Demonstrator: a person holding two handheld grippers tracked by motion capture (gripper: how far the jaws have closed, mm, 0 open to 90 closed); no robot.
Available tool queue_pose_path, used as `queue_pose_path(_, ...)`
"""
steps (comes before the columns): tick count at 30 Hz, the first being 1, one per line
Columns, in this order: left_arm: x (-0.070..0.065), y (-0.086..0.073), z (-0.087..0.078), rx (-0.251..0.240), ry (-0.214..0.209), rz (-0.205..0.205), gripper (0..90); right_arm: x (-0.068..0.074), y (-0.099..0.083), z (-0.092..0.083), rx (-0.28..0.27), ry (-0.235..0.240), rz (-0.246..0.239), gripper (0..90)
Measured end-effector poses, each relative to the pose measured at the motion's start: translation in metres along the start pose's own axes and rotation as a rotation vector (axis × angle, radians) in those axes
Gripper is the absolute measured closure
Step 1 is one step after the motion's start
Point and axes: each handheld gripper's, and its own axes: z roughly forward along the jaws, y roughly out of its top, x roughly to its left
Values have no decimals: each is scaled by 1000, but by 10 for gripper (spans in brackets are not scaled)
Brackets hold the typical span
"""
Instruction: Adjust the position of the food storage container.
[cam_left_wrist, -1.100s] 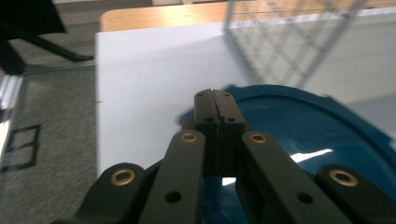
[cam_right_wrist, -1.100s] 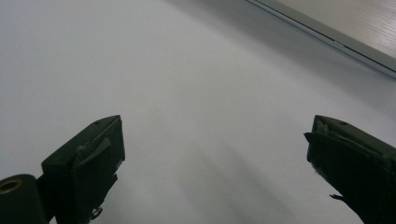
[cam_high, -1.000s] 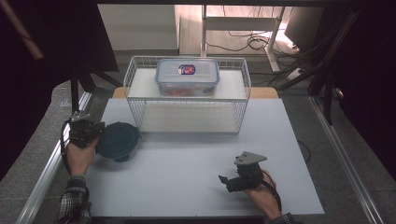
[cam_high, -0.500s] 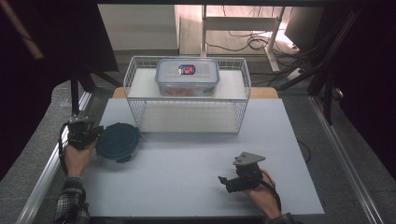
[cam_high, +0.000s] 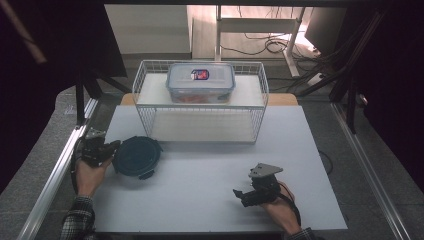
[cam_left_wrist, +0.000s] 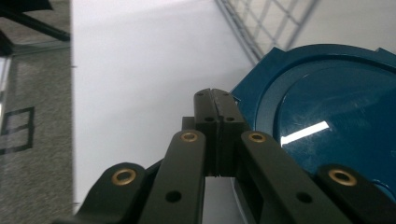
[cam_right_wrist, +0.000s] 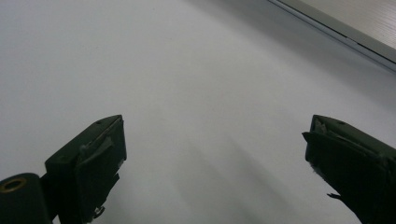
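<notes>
The white table (cam_high: 210, 200) carries a wire basket (cam_high: 200, 112) at its far middle, with a clear lidded container (cam_high: 200, 82) sitting on the basket's upper shelf, and plenty of bare surface between the basket and the near edge. The round dark blue lid (cam_high: 136, 156) lies flat near the table's left edge, just in front of the basket's left corner. The left gripper (cam_high: 116, 150) sits at the lid's left rim with its jaws pressed fully together and nothing between them; in the left gripper view the closed tips (cam_left_wrist: 215, 100) lie just beside the lid's raised rim (cam_left_wrist: 261, 93), and I cannot tell whether they touch it. The right gripper (cam_high: 240, 194) rests low over the near right of the table, well apart from everything, jaws spread wide and empty. The likely trouble: closed jaws can only shove, so a push could slide the lid against the basket wire, or a sideways nudge could send it toward the left edge and the metal rail (cam_high: 55, 175) beyond. Open room lies to the lid's right and front.
</notes>
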Motion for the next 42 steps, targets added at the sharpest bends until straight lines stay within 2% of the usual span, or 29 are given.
queue_pose_path(8, -30, -2, 2, 11, -80, 24, 900, -2, -1, -1, -5, 3, 12, 54)
queue_pose_path(12, -47, -4, 1, 17, -116, 44, 900, -3, -1, -1, -8, 6, 20, 55)
queue_pose_path(13, -55, -4, 3, 20, -137, 51, 900, -4, -1, -1, -7, 7, 21, 55)
queue_pose_path(14, -55, -4, 3, 20, -137, 51, 900, -4, -1, -1, -7, 7, 21, 55)
queue_pose_path(25, -103, 7, 22, 30, -248, 110, 900, -3, -1, 1, 3, 13, 16, 55)
queue_pose_path(29, -118, 9, 26, 32, -274, 128, 900, -3, -1, 1, 4, 11, 18, 55)
queue_pose_path(32, -120, 10, 27, 42, -277, 120, 900, -3, -2, 1, 4, 11, 21, 55)
queue_pose_path(34, -116, 9, 23, 24, -286, 90, 900, -4, -2, 0, 4, 11, 18, 55)
queue_pose_path(36, -113, 6, 15, 5, -246, 78, 900, -4, -2, -1, 2, 7, 18, 56)
queue_pose_path(39, -106, -5, 2, -3, -218, 52, 900, -4, -3, -3, -2, 9, 25, 56)
queue_pose_path(42, -103, -22, -7, 24, -217, 19, 900, -3, -3, -3, -3, 10, 23, 58)
